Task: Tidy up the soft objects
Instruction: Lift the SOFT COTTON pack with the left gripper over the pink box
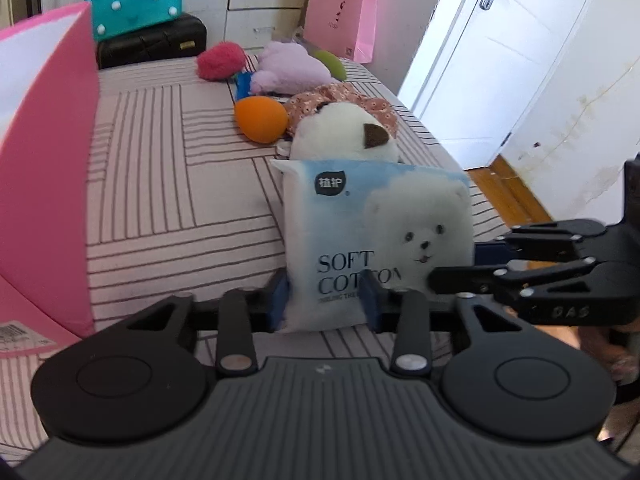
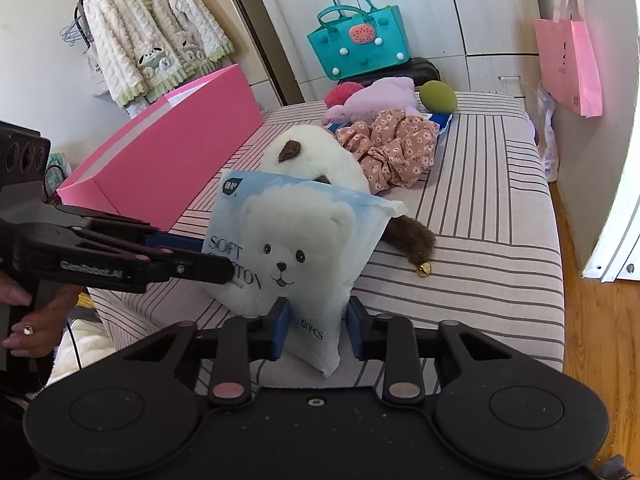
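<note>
Holding the cotton pad pack point(image 1: 372, 236) from both sides, you have it upright between your two tools, clear above the striped bed point(image 1: 168, 184). Your left hand-held gripper point(image 1: 326, 300) is clamped on its lower edge, the pack rising straight ahead of the fingers. To that gripper's left stands the pink box point(image 1: 44, 168), open-topped and near. Your right hand-held gripper point(image 2: 316, 326) pinches the pack's bottom corner, long axis tilting up and leftward. The box lies on the left gripper's side, so I'd judge that arm should carry.
</note>
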The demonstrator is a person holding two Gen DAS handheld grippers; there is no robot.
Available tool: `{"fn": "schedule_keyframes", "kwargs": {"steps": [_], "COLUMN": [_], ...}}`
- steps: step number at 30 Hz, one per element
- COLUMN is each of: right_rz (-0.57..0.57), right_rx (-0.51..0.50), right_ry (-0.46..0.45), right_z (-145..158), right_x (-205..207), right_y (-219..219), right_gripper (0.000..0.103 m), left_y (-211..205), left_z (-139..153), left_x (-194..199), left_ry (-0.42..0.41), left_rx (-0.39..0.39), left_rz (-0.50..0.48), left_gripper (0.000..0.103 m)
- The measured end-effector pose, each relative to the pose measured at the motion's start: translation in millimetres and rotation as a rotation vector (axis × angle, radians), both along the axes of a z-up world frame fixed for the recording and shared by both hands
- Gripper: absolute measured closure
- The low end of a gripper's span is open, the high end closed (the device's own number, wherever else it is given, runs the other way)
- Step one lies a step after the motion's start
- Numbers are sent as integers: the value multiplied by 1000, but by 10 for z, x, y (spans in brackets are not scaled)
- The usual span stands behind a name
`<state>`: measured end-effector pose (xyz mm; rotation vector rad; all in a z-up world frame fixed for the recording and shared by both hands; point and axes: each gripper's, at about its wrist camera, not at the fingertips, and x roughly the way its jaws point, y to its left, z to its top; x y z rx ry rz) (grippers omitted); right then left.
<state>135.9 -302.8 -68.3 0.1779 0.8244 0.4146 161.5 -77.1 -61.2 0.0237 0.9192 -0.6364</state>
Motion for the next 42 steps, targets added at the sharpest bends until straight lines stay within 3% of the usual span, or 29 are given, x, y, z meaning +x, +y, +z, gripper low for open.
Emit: {"fn": "schedule_keyframes", "kwargs": {"steps": [11, 17, 26, 34, 42], "right_rz": [28, 27, 109, 212, 299], "right_rx": [-101, -113, -138, -135, -189], "right_ry": [10, 51, 86, 56, 13], "right_z": [183, 318, 550, 807, 1012], "right_x": [-58, -132, -169, -146, -99], "right_y": [134, 282, 538, 830, 1168], "right_gripper": [72, 70, 67, 55, 54], "left_y": [49, 101, 313, 577, 873], "left_z": [89, 211, 412, 670, 826], "left_x": [-98, -265, -404, -522, -544], "left_ry": [49, 55, 94, 98, 77], "left_rx": [-4, 30, 61, 63, 58], "left_rz": [-13, -51, -59, -51, -6], "left_gripper": [78, 78, 78, 78, 78]}}
